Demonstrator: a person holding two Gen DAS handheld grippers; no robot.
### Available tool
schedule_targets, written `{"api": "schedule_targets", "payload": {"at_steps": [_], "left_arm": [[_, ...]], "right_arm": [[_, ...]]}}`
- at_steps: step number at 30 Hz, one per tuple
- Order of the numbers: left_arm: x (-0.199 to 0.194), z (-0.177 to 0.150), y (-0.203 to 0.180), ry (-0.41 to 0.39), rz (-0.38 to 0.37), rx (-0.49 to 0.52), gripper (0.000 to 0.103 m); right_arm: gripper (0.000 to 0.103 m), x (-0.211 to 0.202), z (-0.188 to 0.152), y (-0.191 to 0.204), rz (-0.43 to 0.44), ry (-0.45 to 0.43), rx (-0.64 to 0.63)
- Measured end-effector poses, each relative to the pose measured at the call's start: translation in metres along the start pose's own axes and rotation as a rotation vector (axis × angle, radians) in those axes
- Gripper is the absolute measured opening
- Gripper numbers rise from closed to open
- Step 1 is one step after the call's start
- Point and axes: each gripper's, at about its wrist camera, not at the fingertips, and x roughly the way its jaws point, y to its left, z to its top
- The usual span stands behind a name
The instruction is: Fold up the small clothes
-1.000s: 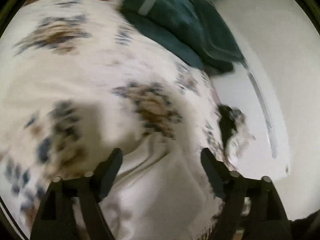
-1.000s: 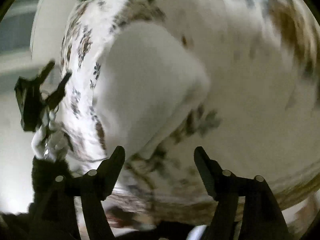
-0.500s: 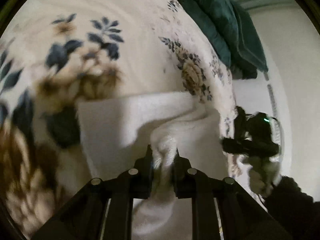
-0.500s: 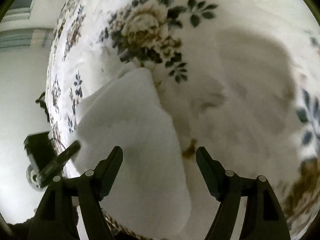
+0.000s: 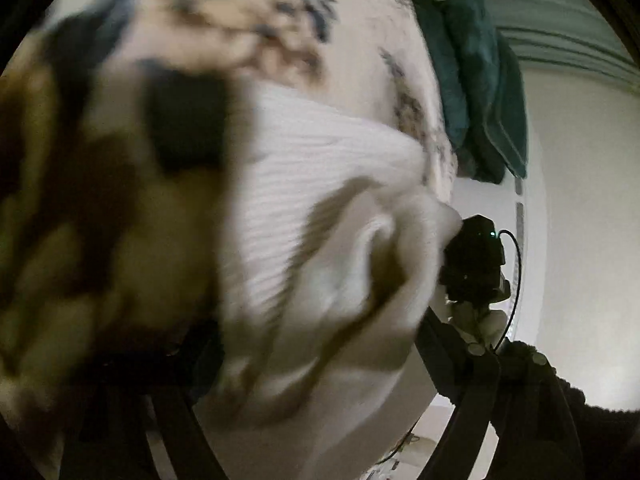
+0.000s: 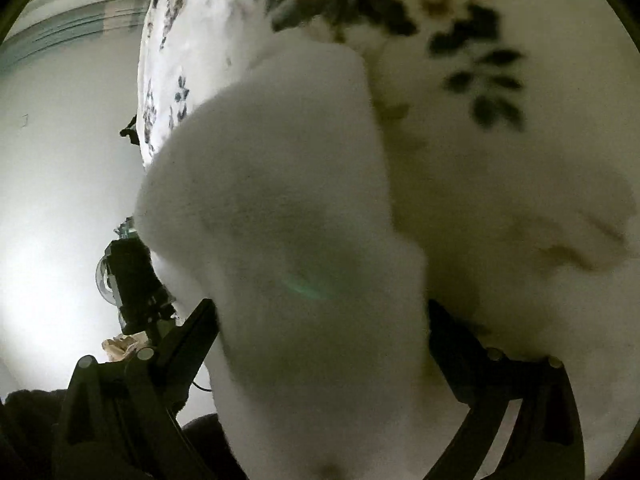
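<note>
White knit garment (image 5: 320,168) lay bunched on the floral bedspread (image 5: 240,32). Right tool (image 6: 320,328) had fingers apart, cloth between them. Left tool (image 5: 308,368): cloth hid the tips, cannot tell. Best pinch only one edge layer, then lift it clear before folding across.

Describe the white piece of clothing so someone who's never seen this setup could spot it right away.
Start with the floral bedspread, cream with dark blue and brown flowers. The white garment lies bunched on it near the edge, between the fingers of the left gripper. Unlike the dark green clothes further back, it is plain white and finely ribbed.
</note>
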Motion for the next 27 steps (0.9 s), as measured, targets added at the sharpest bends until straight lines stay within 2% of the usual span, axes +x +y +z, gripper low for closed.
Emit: {"api": "schedule_targets", "payload": {"at_steps": [1, 2, 3, 5, 7, 9, 10, 11, 12, 13, 14, 16, 19, 20, 21, 23, 25, 27], "left_arm": [[0.0, 0.002, -0.003, -0.002, -0.012, 0.006, 0.077], [0.003, 0.008, -0.01, -0.002, -0.025, 0.018, 0.044], [0.004, 0.013, -0.014, 0.003, -0.021, 0.024, 0.03], [0.004, 0.03, -0.029, 0.005, -0.008, 0.057, 0.032], [0.003, 0.046, -0.042, 0.024, -0.014, 0.097, 0.032], [0.007, 0.064, -0.062, 0.056, 0.024, 0.176, 0.032], [0.014, 0.069, -0.07, 0.101, 0.054, 0.217, 0.035], [0.017, 0.069, -0.073, 0.131, 0.105, 0.245, 0.047], [0.016, 0.067, -0.077, 0.143, 0.147, 0.269, 0.054], [0.011, 0.063, -0.079, 0.142, 0.163, 0.289, 0.066], [-0.002, 0.056, -0.08, 0.118, 0.194, 0.299, 0.072], [-0.024, 0.045, -0.077, 0.071, 0.235, 0.286, 0.073], [-0.073, 0.015, -0.067, -0.06, 0.363, 0.259, 0.073], [-0.093, -0.005, -0.058, -0.112, 0.454, 0.25, 0.075], [-0.102, -0.02, -0.048, -0.127, 0.511, 0.233, 0.075], [-0.106, -0.046, -0.021, -0.116, 0.613, 0.193, 0.075], [-0.097, -0.067, 0.012, -0.049, 0.706, 0.158, 0.075], [-0.088, -0.081, 0.033, -0.023, 0.728, 0.163, 0.075]], "right_arm": [[0.094, 0.0, -0.003, 0.0, 0.006, -0.013, 0.011], [0.066, -0.001, -0.007, -0.001, 0.016, -0.033, 0.031], [0.055, -0.001, -0.012, -0.004, 0.025, -0.059, 0.058], [0.044, -0.006, -0.027, -0.007, 0.061, -0.127, 0.124], [0.04, -0.015, -0.054, -0.01, 0.137, -0.221, 0.245], [0.04, -0.014, -0.092, -0.014, 0.207, -0.286, 0.382], [0.044, -0.011, -0.105, -0.015, 0.213, -0.284, 0.418], [0.054, -0.006, -0.118, -0.016, 0.197, -0.28, 0.453], [0.057, -0.005, -0.129, -0.017, 0.169, -0.285, 0.47], [0.062, -0.008, -0.137, -0.016, 0.142, -0.292, 0.469], [0.063, -0.011, -0.142, -0.015, 0.119, -0.303, 0.465], [0.063, -0.03, -0.154, -0.009, 0.085, -0.353, 0.453], [0.063, -0.073, -0.157, 0.012, -0.037, -0.442, 0.355], [0.063, -0.087, -0.154, 0.023, -0.091, -0.461, 0.309], [0.063, -0.095, -0.151, 0.03, -0.113, -0.466, 0.278], [0.063, -0.113, -0.138, 0.04, -0.137, -0.458, 0.202], [0.063, -0.115, -0.115, 0.053, -0.186, -0.418, 0.145], [0.063, -0.113, -0.099, 0.058, -0.233, -0.394, 0.123]]}}
